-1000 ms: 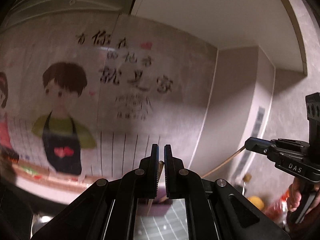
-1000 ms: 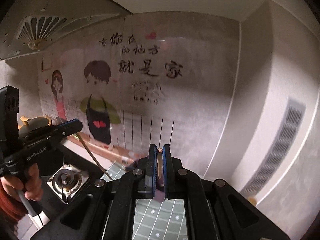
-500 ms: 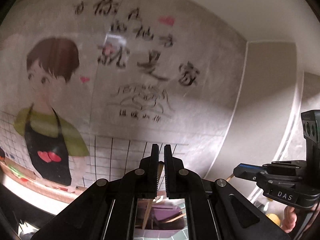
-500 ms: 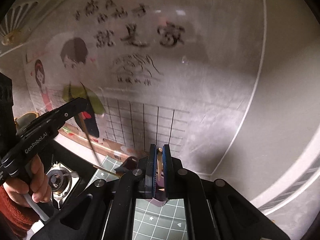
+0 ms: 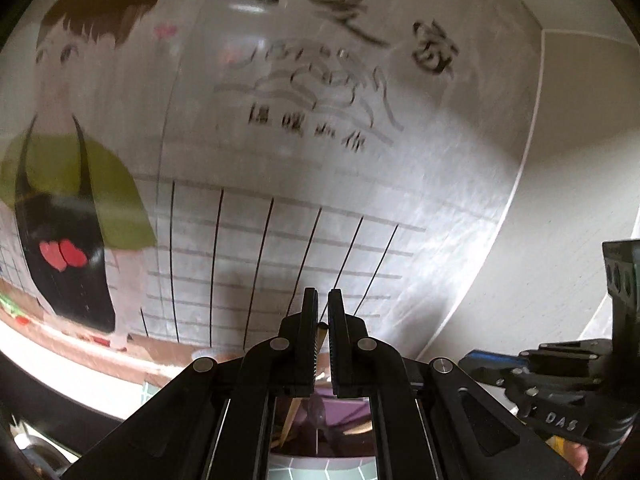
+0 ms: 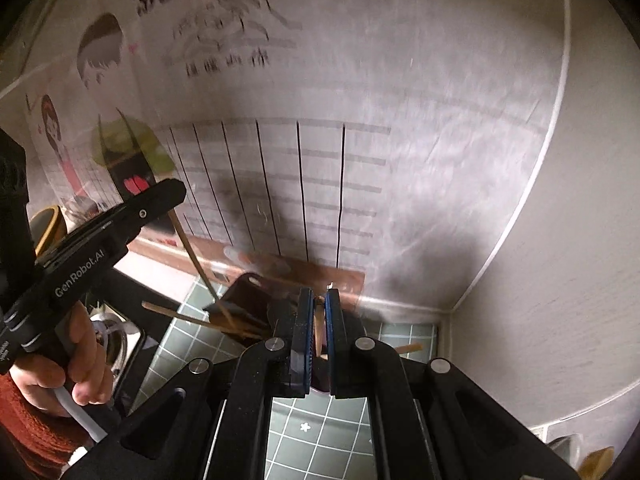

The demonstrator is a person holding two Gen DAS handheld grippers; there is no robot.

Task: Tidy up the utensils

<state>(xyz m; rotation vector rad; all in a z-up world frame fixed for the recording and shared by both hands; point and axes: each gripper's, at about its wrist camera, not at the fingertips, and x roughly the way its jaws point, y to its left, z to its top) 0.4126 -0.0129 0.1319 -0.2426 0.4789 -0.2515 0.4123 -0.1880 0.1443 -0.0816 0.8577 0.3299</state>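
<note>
Chopstick (image 5: pixel 321 330) is what the left tool (image 5: pixel 323 312) has pinched between its two closed fingers in the left wrist view, the pale wooden stick slanting down and to the left beneath the fingers (image 5: pixel 310 320), where its lower length (image 5: pixel 291 416) shows again. Under the tool lies a purple holder (image 5: pixel 348 410), seen only in part through the frame, with the green gridded worktop mat (image 5: pixel 320 472) at the bottom edge. Behind stands the wall sticker (image 5: pixel 72 160) of a cartoon boy in a black apron, with black lettering and a drawn grid of lines. At the right edge the right tool's body (image 5: pixel 560 384) juts in, its tips hidden behind the left tool.

In the right wrist view, the right tool (image 6: pixel 319 312) is likewise clamped on a second chopstick (image 6: pixel 319 332), which stands nearly upright between the blue-lined fingers (image 6: pixel 306 320). Just ahead and left of it sits the dark-looking holder (image 6: pixel 248 300) on the green mat (image 6: pixel 312 440), close to the wall, with several loose chopsticks (image 6: pixel 188 318) lying in it and poking out to the left. One more stick end (image 6: pixel 408 348) pokes out on the right of the tool. The left tool (image 6: pixel 176 196) reaches in from the left, held by a hand (image 6: pixel 68 368) in a red sleeve; its chopstick (image 6: pixel 196 256) hangs down from the tips, with the lower end at the holder's mouth. A stove burner (image 6: pixel 112 340) lies below that hand.
</note>
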